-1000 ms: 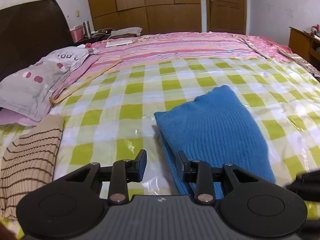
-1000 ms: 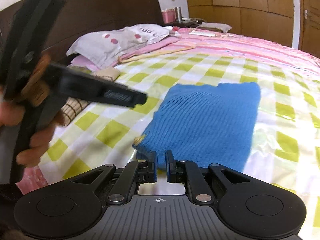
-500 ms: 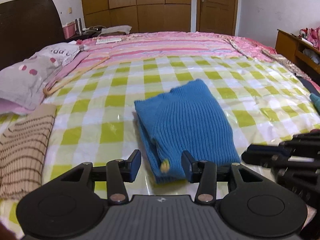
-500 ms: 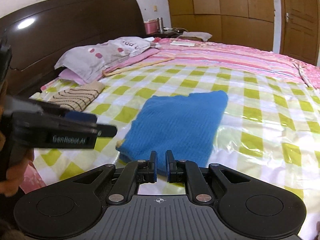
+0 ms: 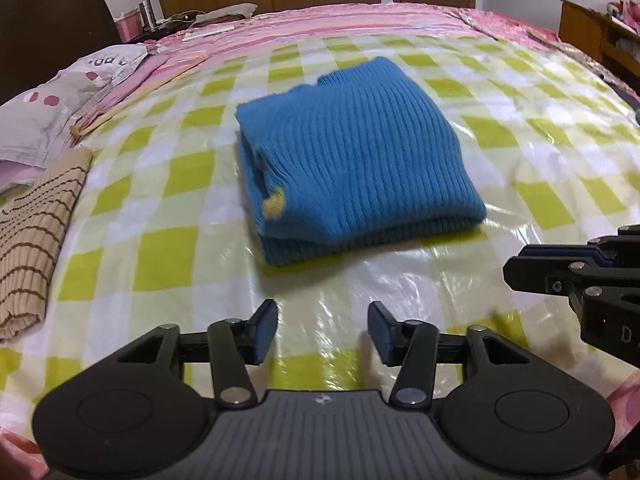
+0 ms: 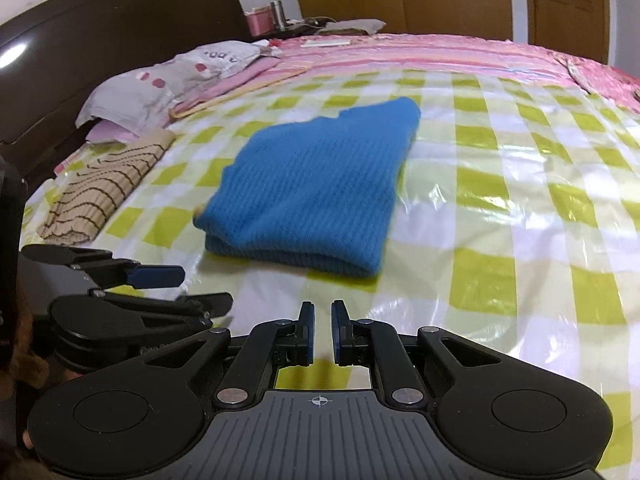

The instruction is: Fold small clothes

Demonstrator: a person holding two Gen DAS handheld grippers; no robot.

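The soft, limp folded blue ribbed-knit sweater lay free beyond the empty, just-widened left hand-held gripper and the empty, narrowly parted right hand-held gripper, best pinched at its near folded edge.

Right wrist view: my right gripper at 6 o'clock, jaws narrowly parted, nothing between. Folded blue sweater at centre on the checked bed cover. My left gripper at 8 o'clock. Striped beige garment at 9 o'clock.
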